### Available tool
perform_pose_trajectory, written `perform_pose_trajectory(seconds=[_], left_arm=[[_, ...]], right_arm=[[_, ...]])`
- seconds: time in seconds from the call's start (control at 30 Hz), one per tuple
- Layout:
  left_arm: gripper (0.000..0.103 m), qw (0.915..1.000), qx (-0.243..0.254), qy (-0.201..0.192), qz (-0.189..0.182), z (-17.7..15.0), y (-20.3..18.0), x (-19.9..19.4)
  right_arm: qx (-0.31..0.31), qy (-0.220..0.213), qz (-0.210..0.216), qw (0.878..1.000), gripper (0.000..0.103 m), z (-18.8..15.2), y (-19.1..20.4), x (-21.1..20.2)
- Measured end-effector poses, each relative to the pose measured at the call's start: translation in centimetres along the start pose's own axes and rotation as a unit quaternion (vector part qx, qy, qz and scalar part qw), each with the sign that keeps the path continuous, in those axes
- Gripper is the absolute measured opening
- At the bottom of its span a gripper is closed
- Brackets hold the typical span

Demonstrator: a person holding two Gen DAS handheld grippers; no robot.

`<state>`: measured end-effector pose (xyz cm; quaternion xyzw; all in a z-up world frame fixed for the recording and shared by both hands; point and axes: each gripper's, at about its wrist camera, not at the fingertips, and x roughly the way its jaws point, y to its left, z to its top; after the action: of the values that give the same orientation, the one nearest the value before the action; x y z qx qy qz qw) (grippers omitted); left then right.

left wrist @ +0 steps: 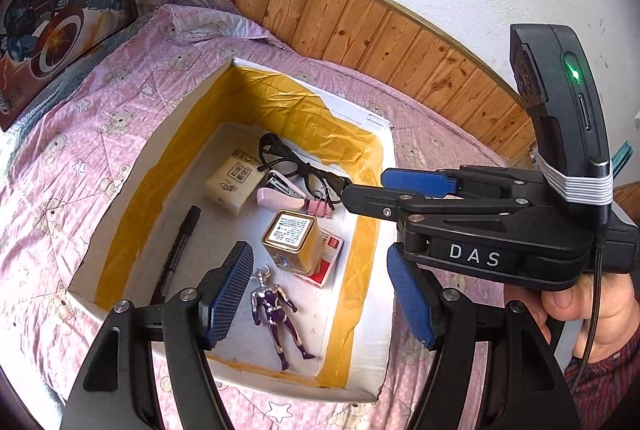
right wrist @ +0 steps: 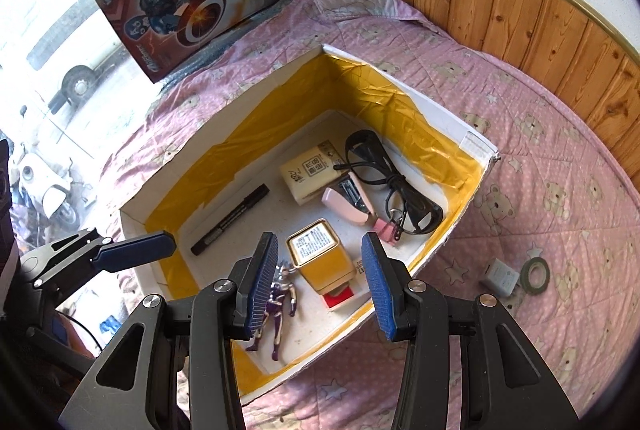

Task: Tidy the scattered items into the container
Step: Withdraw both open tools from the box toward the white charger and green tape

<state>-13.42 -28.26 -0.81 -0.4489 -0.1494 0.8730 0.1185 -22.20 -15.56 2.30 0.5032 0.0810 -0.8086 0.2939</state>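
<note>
Container (right wrist: 460, 133) on pink quilt (right wrist: 560, 209), left tongs (left wrist: 320, 294) and right tongs (right wrist: 320, 286) both spread, empty.

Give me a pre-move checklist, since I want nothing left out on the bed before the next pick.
1. Left gripper fingers open, holding nothing: ok.
2. Right gripper fingers open, holding nothing: ok.
3. All items inside the box: not ok; a small white block and a green tape roll lie on the pink quilt beside it.
4. Room in the box for more: ok; bare floor shows near the black marker.
5. Path from right gripper to those two: ok, nothing between.
6. Other strays beyond view: cannot tell.
</note>
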Motion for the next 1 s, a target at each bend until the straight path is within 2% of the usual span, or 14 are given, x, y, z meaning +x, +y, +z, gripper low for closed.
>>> perform_pose_trajectory(seconds=[0.57, 1.0], left_arm=[[0.07, 0.9993, 0.036, -0.005, 0.01, -2.7, -2.5, -2.3], [0.07, 0.9963, 0.085, 0.005, 0.008, -5.3, -6.5, -2.4]], right_arm=[[0.055, -0.045, 0.044, 0.997, 0.047, -4.4, 1.1, -4.1], [0.146, -0.09, 0.08, 0.982, 0.046, -10.9, -2.6, -7.2]])
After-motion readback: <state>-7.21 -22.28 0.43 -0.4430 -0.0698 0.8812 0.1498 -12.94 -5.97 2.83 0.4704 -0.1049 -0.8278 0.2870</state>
